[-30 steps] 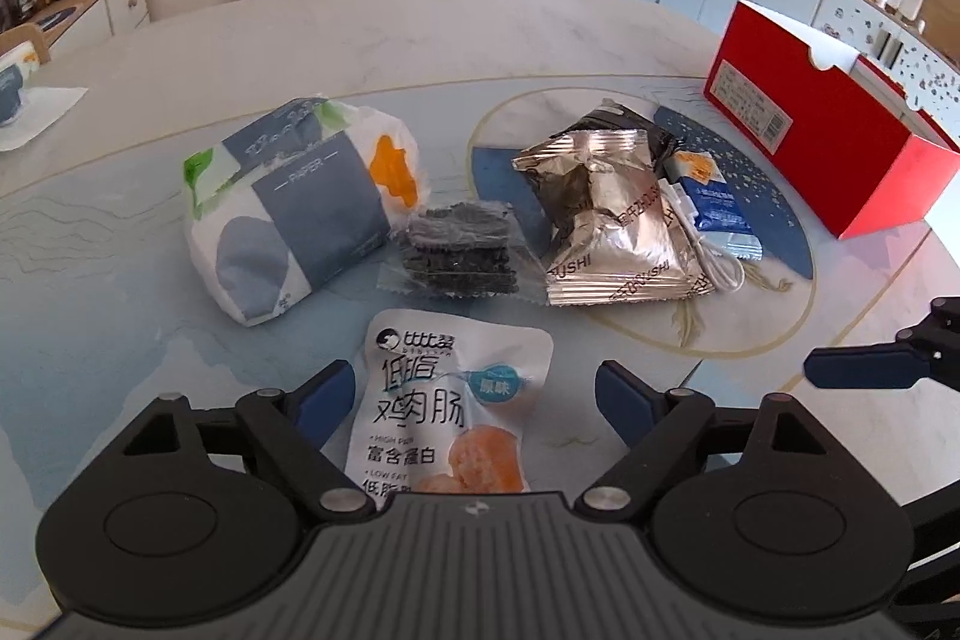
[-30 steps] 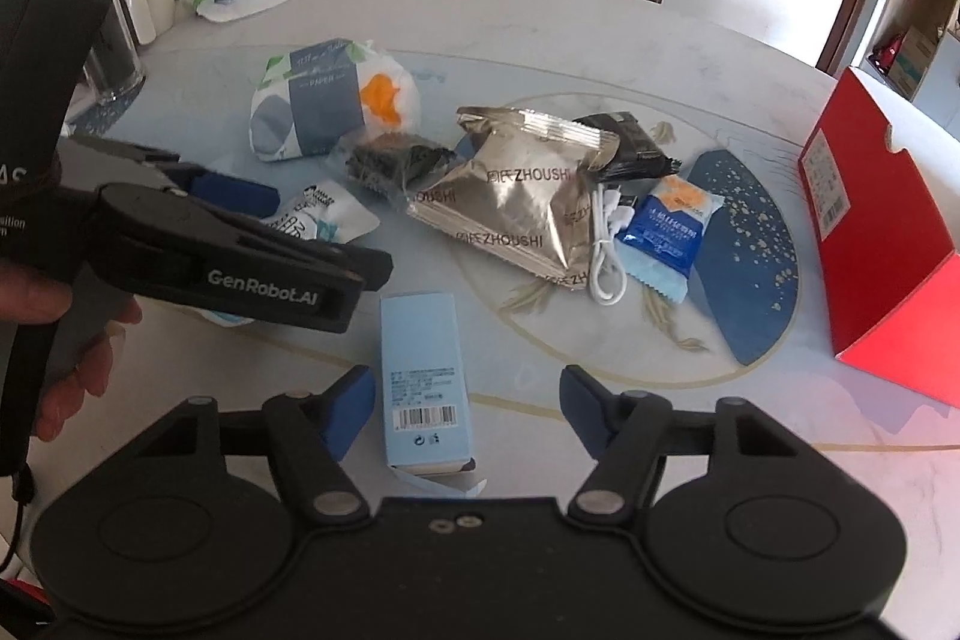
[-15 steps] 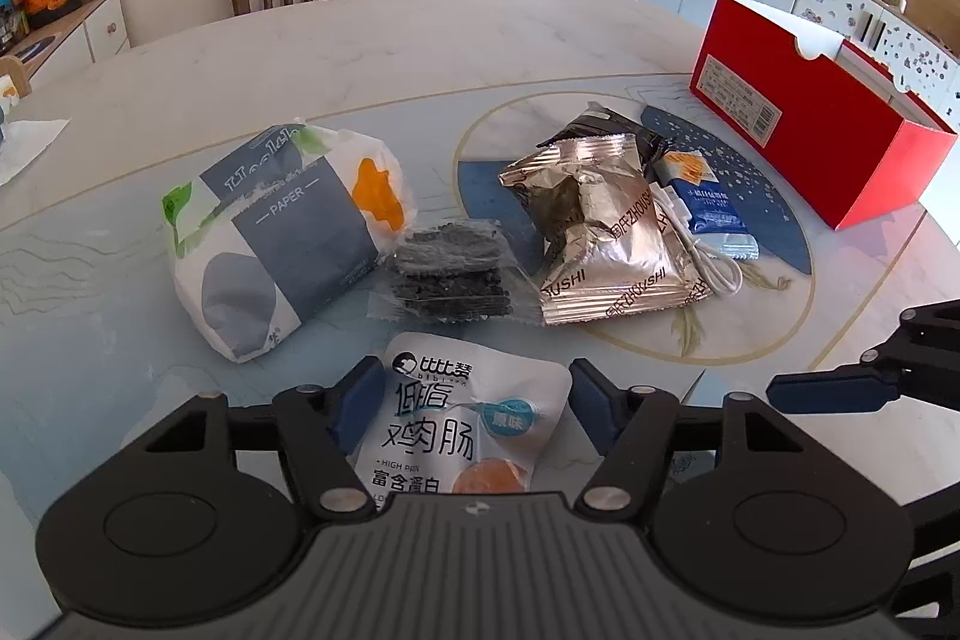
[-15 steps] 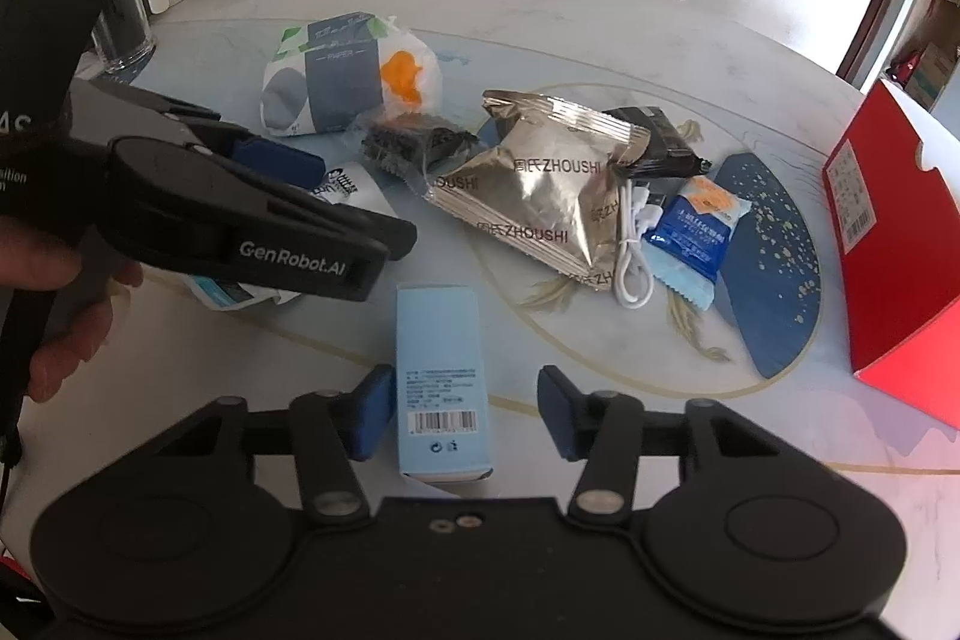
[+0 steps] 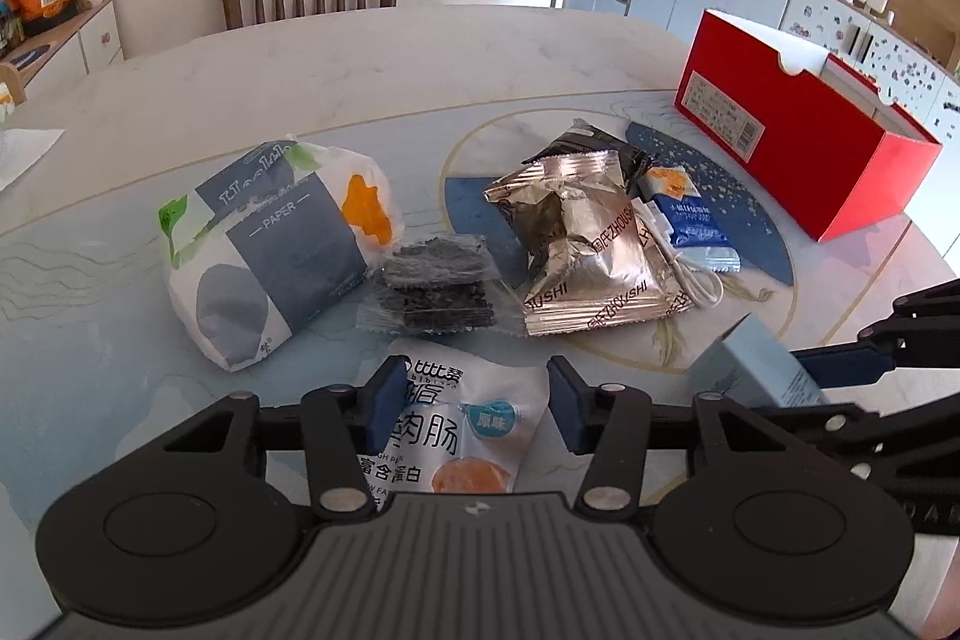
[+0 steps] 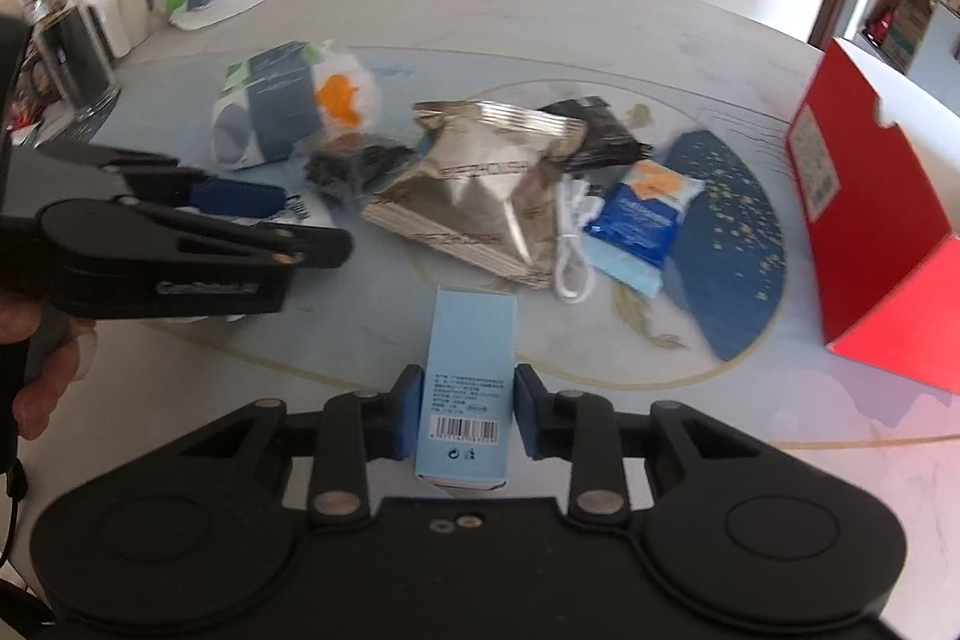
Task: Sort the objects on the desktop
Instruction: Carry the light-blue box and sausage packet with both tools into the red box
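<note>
The round table (image 5: 420, 58) carries everything, and on it the biggest thing is the red box (image 5: 798, 148), open at the top and standing at the far right edge; what, if anything, lies inside it cannot be seen from either view. In the middle sits the loose pile: a tissue pack (image 5: 276, 250), a silver snack bag (image 5: 582, 250), a dark wrapped biscuit (image 5: 432, 289), a blue sachet (image 5: 690, 214) and a white cable (image 5: 690, 274), all near or touching one another.

The step in hand looks like a double pick-up. The right gripper (image 6: 462, 409) is closing, its pads pressed on both sides of a pale blue carton (image 6: 468, 388), whose far end seems tipped up off the table. The left gripper (image 5: 471, 409) is also closing around a white sausage pouch (image 5: 462, 430) lying flat just in front of it; its pads flank the pouch's edges but do not look clamped yet.

The next move probably calls for finishing the left squeeze, then lifting both and carrying them across to the red box.
</note>
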